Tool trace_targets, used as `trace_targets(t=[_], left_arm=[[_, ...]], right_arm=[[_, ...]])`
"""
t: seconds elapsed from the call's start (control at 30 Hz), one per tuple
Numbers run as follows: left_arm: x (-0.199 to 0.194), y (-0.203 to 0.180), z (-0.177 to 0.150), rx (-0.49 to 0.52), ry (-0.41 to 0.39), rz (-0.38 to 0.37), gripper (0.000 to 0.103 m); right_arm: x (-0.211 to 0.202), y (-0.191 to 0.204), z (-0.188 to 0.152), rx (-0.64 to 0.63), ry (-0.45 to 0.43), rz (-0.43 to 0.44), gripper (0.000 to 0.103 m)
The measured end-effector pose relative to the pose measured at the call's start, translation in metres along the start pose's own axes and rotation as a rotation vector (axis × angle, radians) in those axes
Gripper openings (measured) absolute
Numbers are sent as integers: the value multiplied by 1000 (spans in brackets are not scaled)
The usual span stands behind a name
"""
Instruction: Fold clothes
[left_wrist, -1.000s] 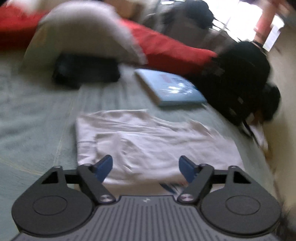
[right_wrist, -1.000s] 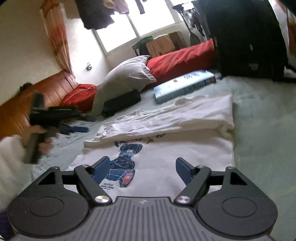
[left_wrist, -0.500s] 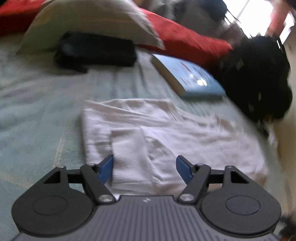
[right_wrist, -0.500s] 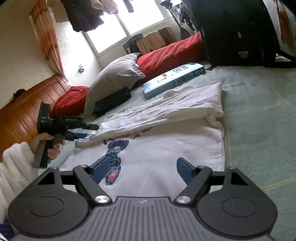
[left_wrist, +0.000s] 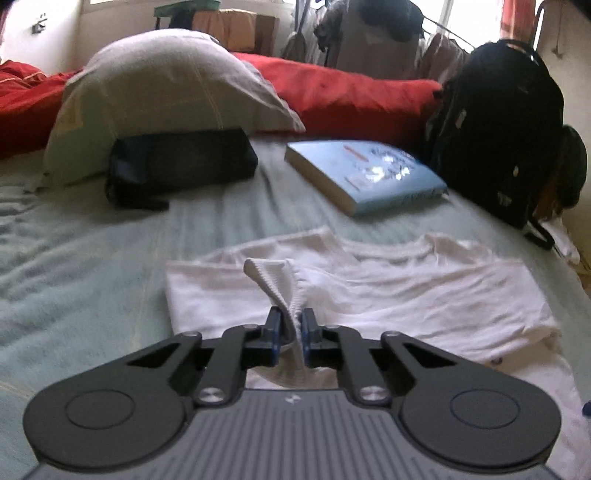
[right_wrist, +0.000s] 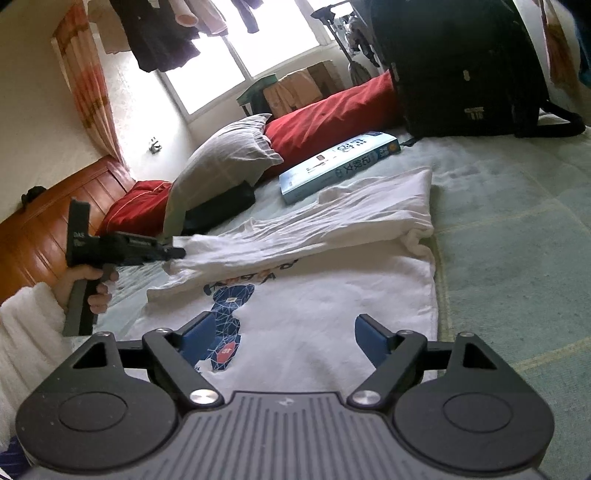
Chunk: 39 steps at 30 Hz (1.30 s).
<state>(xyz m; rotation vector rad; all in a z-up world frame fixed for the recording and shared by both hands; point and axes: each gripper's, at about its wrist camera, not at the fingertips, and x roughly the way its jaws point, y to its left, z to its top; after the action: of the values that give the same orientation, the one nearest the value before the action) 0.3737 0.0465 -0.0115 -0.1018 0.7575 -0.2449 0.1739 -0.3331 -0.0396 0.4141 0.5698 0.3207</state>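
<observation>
Jaws on the left gripper (left_wrist: 291, 334) are clamped tight on the ribbed cuff (left_wrist: 273, 280) of the white sweatshirt (left_wrist: 424, 295), and that's the big change: half a second ago those blue pads were spread wide with the cuff lying flat between them, now the knit is pinched into a little upright ridge. So the grab is done and I'd guess the next bit is carrying that sleeve across the body to make the fold. The right gripper (right_wrist: 284, 338) has barely shifted, jaws wide apart and holding nothing, hovering over the lower front of the shirt near the blue geometric print (right_wrist: 229, 314). The sweatshirt lies spread on the pale green bed (right_wrist: 517, 221), one side already doubled over the chest in a soft, wrinkly band. Fabric looks like thick cotton jersey, floppy, with a chunkier ribbed weave at the cuff, so it'll probably drape and drag rather than hold a crease. Further up the bed are a blue book (left_wrist: 365, 177) with a stiff glossy cover, a flat black pouch (left_wrist: 177, 162), a squashy grey pillow (left_wrist: 166, 96), red cushions (left_wrist: 351, 99) and a black backpack (left_wrist: 502, 140), all well apart from the shirt.
</observation>
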Motion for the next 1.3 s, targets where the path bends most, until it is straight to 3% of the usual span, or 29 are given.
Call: trace_targets(t=[0.23, 0.27, 0.43, 0.53, 0.67, 0.8, 0.97, 1.1, 1.13, 1.23, 1.3], left_arm=[[10, 12, -8, 0, 68, 41, 11], [12, 14, -10, -7, 77, 46, 18], [-1, 24, -7, -12, 54, 72, 18], [-18, 33, 0, -37, 24, 110, 26], [-31, 26, 5, -43, -18, 31, 54], [-14, -4, 4, 13, 11, -98, 61], [32, -11, -10, -46, 104, -103, 62], [29, 6, -22, -73, 95, -155, 62], [26, 7, -22, -62, 97, -157, 62], [17, -1, -16, -18, 80, -128, 63], [13, -8, -11, 12, 52, -128, 73]], right_arm=[[1, -6, -1, 14, 8, -17, 86], [1, -6, -1, 14, 11, -20, 86], [-4, -4, 4, -37, 17, -58, 87], [-8, -7, 13, -94, 21, -100, 90], [-1, -12, 26, -191, 40, -165, 90], [17, -17, 50, -231, 52, -171, 90], [66, -17, 83, -247, 79, -74, 90], [116, -36, 81, -278, 159, -133, 87], [113, -40, 80, -275, 164, -136, 82], [102, -54, 78, -266, 176, -144, 82], [93, -52, 88, -246, 161, -146, 82]])
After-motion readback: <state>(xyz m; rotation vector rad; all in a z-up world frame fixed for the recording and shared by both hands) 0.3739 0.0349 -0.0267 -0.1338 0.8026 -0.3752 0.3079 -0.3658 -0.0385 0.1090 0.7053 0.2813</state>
